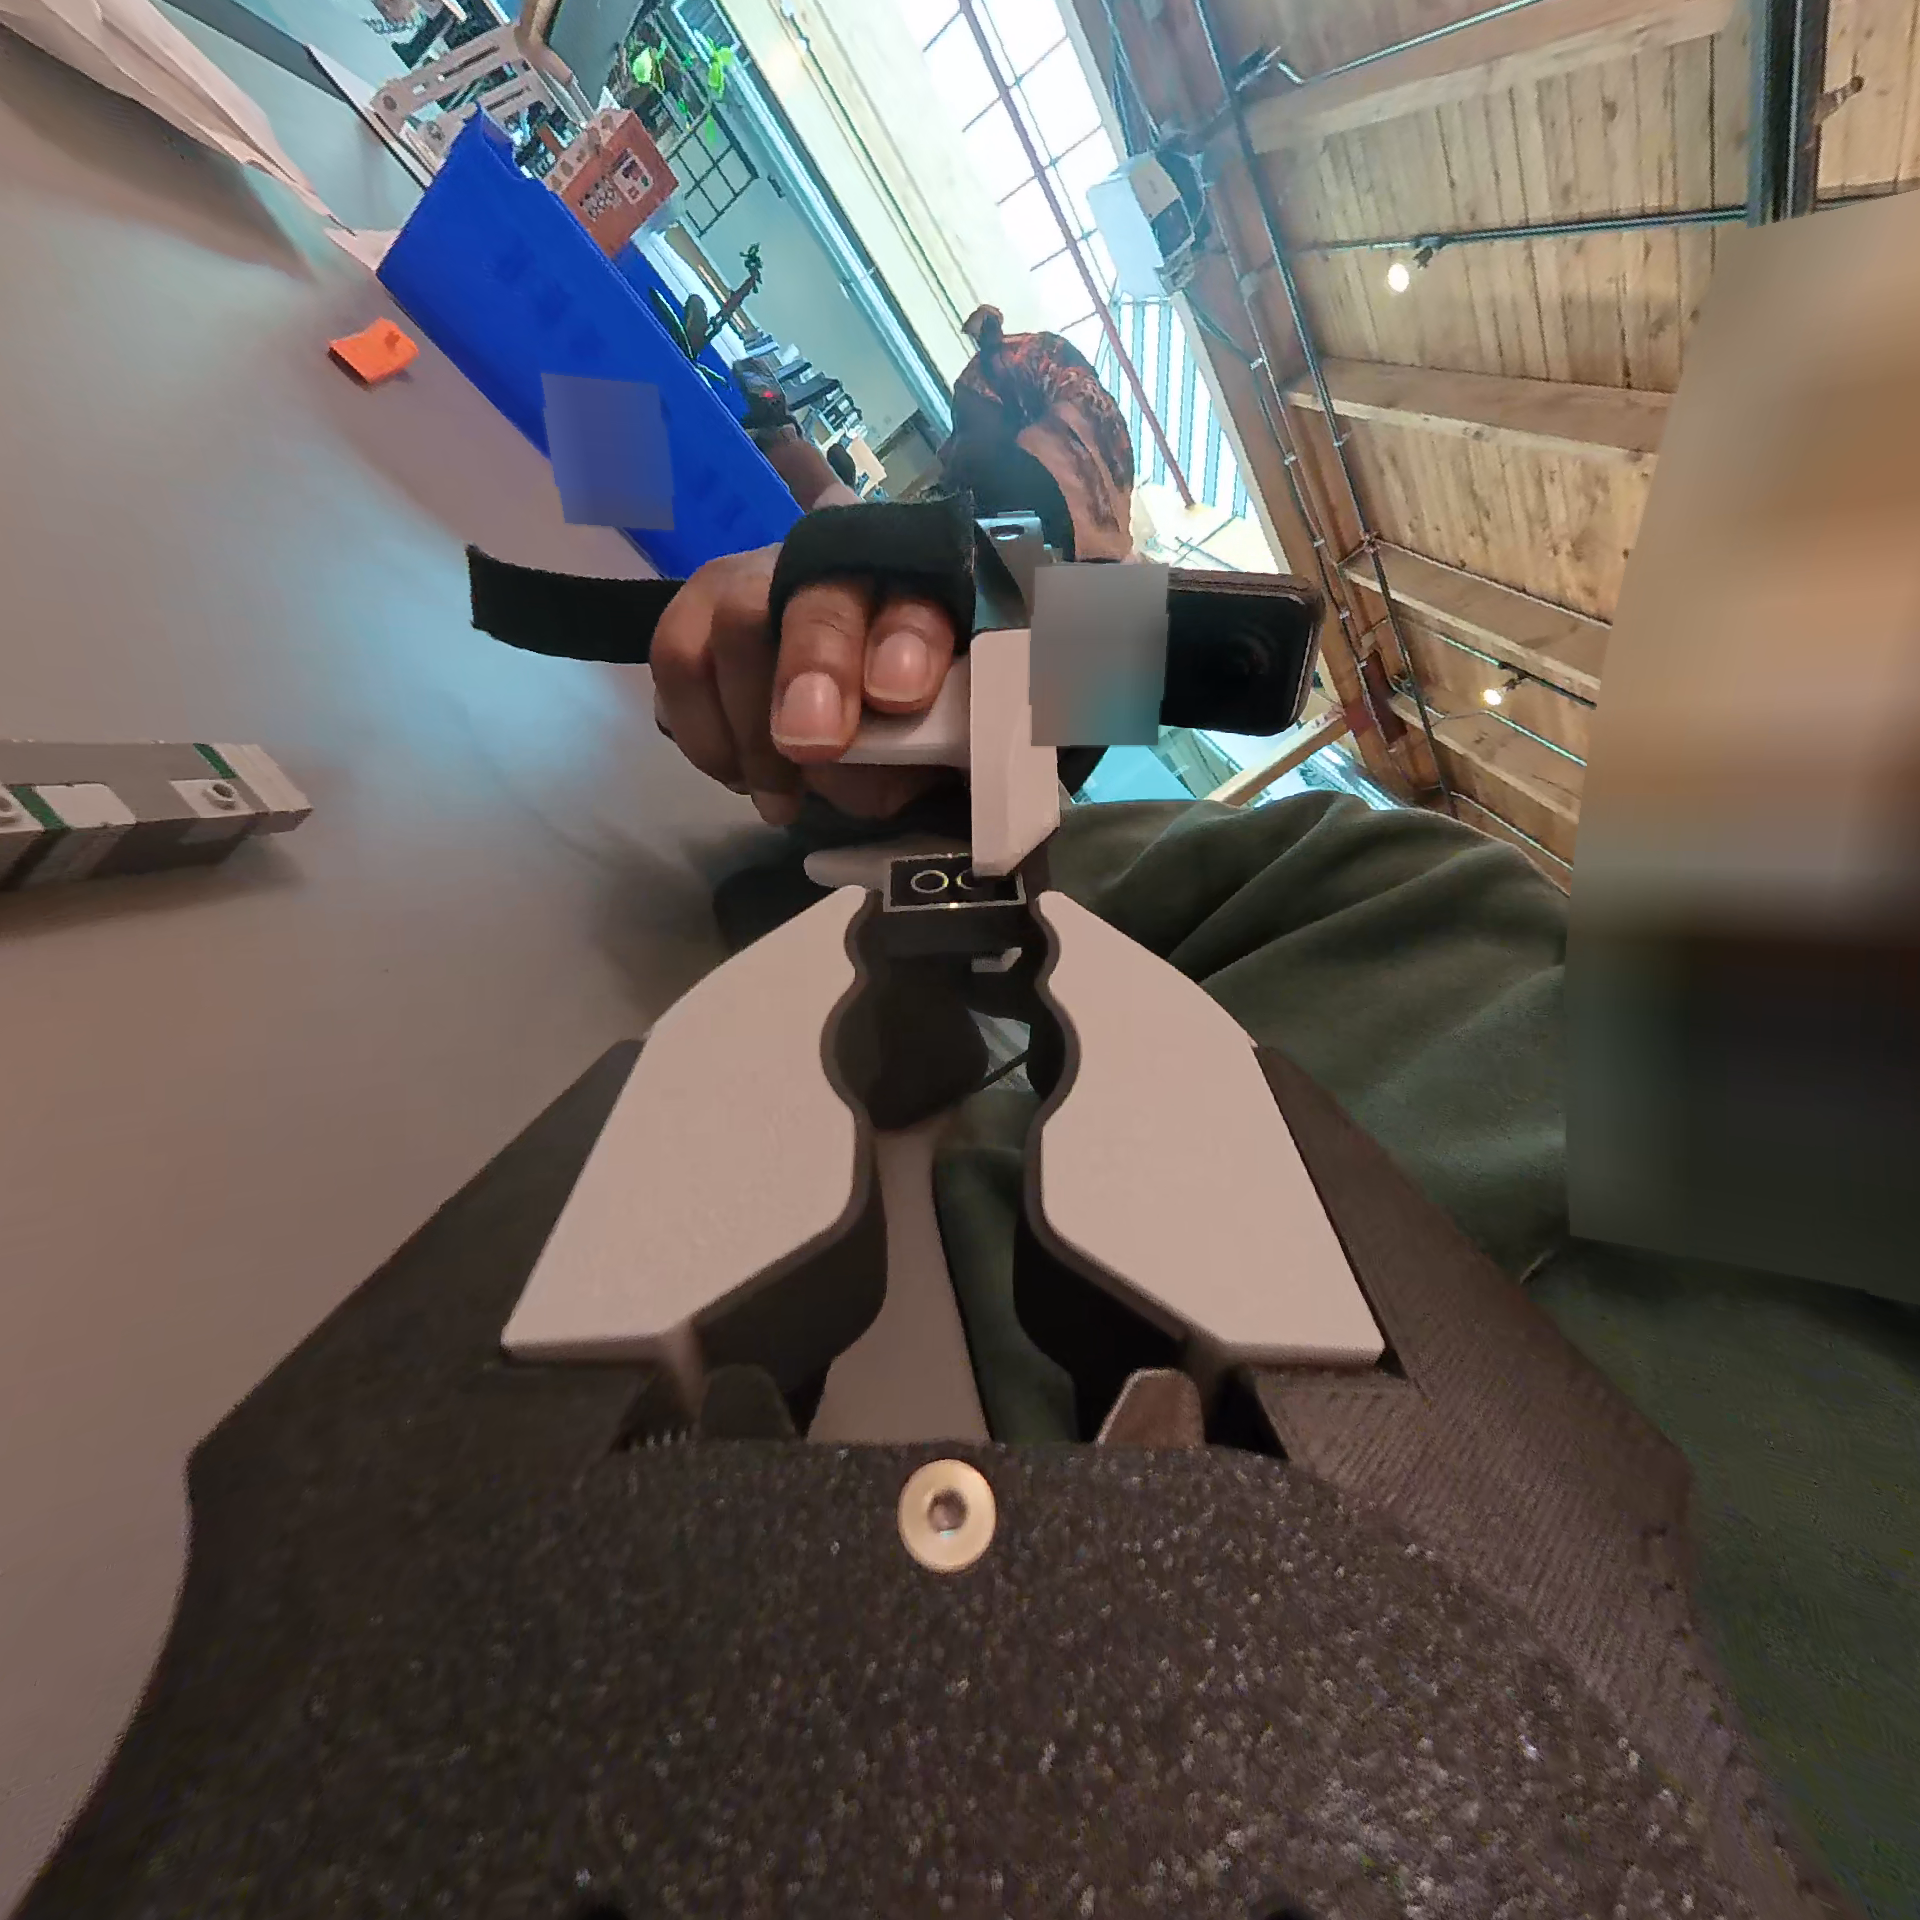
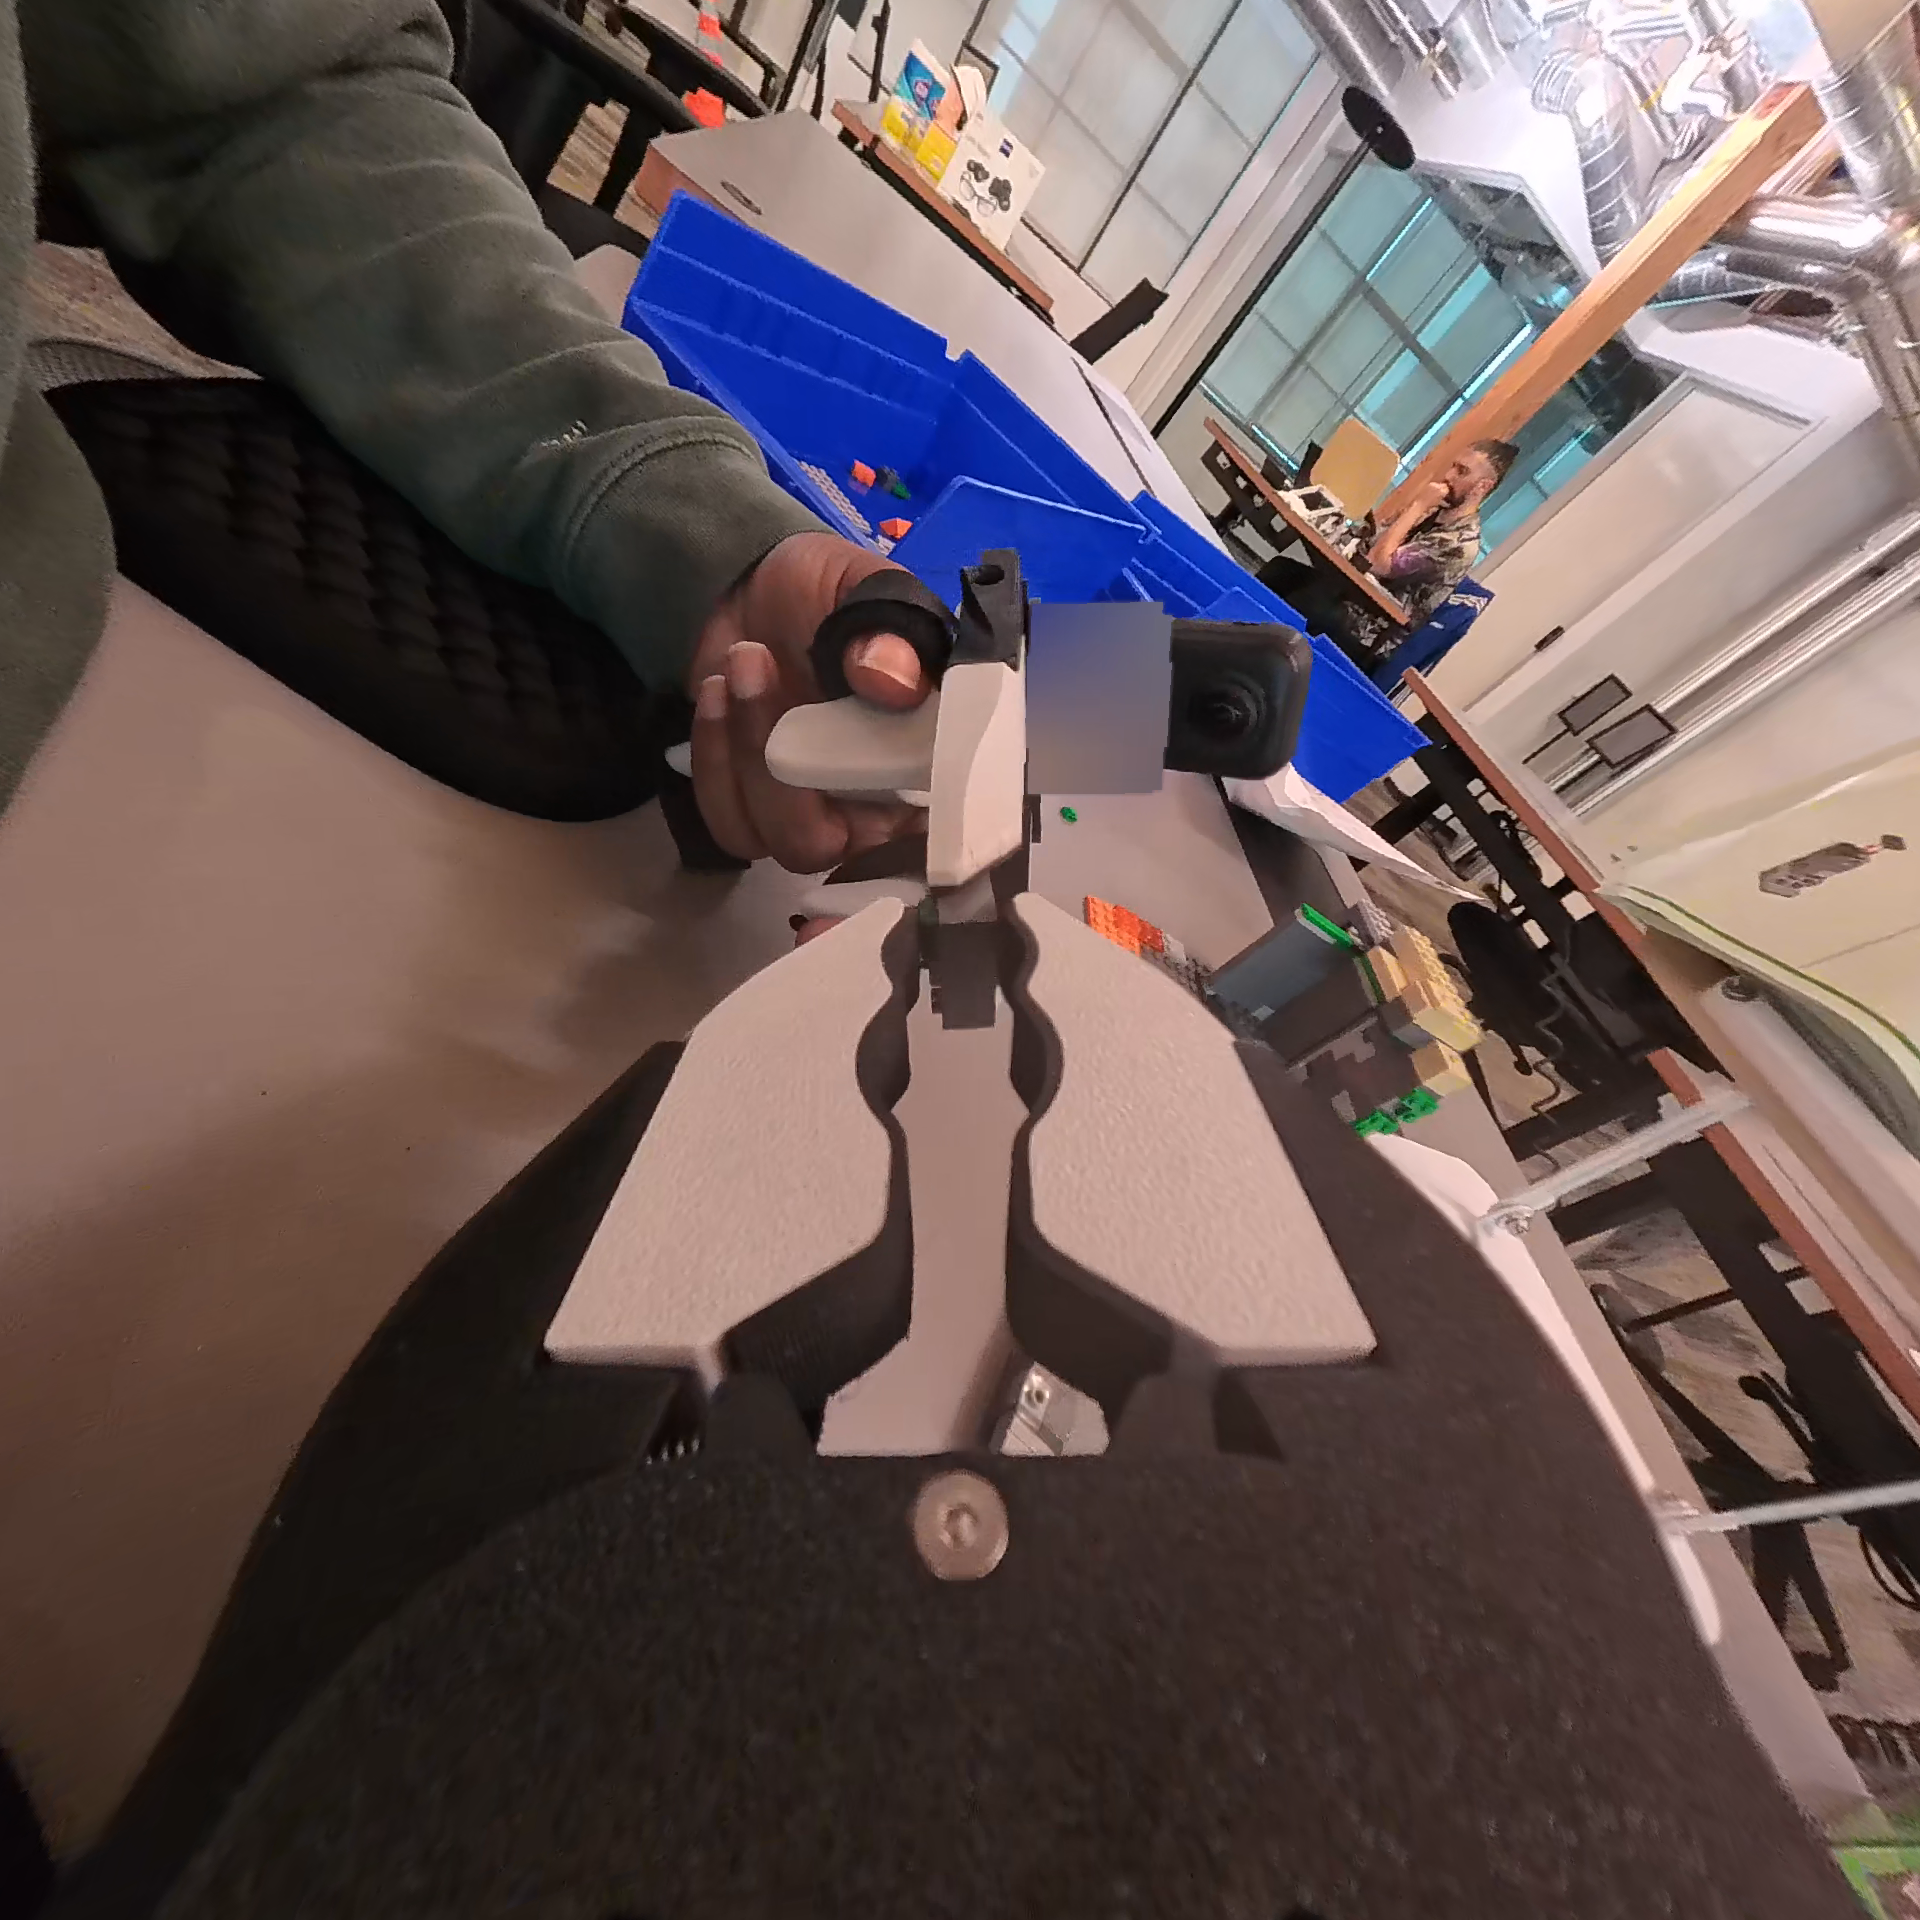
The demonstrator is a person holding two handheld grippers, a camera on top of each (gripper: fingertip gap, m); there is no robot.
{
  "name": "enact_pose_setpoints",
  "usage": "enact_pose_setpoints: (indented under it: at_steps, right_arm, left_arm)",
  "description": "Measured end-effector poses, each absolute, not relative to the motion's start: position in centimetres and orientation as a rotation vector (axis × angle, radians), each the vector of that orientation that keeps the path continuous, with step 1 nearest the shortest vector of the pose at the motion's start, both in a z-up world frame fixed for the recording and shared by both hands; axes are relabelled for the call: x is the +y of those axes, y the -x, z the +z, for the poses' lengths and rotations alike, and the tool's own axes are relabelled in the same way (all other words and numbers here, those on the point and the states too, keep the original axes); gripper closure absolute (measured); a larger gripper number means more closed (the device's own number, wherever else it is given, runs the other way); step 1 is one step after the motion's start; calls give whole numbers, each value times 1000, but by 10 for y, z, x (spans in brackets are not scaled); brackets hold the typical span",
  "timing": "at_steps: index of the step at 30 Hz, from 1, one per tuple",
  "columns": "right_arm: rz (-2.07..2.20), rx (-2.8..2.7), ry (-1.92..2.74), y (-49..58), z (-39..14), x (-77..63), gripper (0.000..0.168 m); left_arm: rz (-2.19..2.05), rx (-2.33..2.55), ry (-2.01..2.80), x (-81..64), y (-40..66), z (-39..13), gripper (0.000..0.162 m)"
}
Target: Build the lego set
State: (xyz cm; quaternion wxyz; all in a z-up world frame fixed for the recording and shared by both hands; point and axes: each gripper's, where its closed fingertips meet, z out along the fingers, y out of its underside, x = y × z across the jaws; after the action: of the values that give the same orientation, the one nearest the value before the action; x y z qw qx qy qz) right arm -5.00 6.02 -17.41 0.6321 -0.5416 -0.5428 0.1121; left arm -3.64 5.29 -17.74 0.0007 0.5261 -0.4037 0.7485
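Left jaws: the left gripper (image 1: pixel 951 920) is clenched tip-to-tip on a small black piece (image 1: pixel 951 885), which fills the narrow gap between its tips with its ringed face turned to the camera.
Right jaws: the right gripper (image 2: pixel 961 935) looks clamped on the same dark piece from the opposite side. Whether a second small part sits in that pinch cannot be told.
Where the piece lies: dead ahead of both pairs of jaws, right at the fingertips, held up off the table (image 1: pixel 312 623).
Long axis: it runs across the left jaws, from one tip to the other. From the right view it appears to run along the fingers.
Nearer hand: neither; the two grippers meet nose to nose, the right hand (image 1: pixel 748 675) just beyond the left tips and the left hand (image 2: pixel 769 727) just beyond the right tips.
Build: the lego model (image 2: pixel 1351 997) stands on the table ahead and to the right of the right jaws, near but apart.
Coming move: probably a handover or re-grip, so one pair must let go while the other holds.
Risk: the small piece could twist or drop if both slacken together.
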Motion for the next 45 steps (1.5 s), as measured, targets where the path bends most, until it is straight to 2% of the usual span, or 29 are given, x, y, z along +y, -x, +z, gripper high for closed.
enact_pose_setpoints:
  at_steps: [12, 17, 24, 32, 38, 45]
  right_arm:
    - [346, -1244, 1353, 50, -178, 58, 156]
    - [512, -1275, 1451, 50, -188, 54, 156]
    - [981, -1451, 1720, 41, -202, 40, 156]
    - [1566, -1332, 1880, 23, -191, 49, 155]
    - [1748, -1186, 1828, 30, -185, 59, 155]
    - [1789, -997, 1770, 30, -178, 73, 156]
  left_arm:
    - [2347, -1258, -1621, 50, 36, -179, 137]
    - [2303, -1362, -1662, 47, 35, -186, 130]
    - [2133, -1946, -1727, 39, 39, -204, 125]
    - [1824, -2882, -1896, 49, 27, -209, 133]
    - [1566, -3289, -1978, 58, 21, -205, 131]
    - [1451, -3568, -2064, 69, 21, -182, 125]
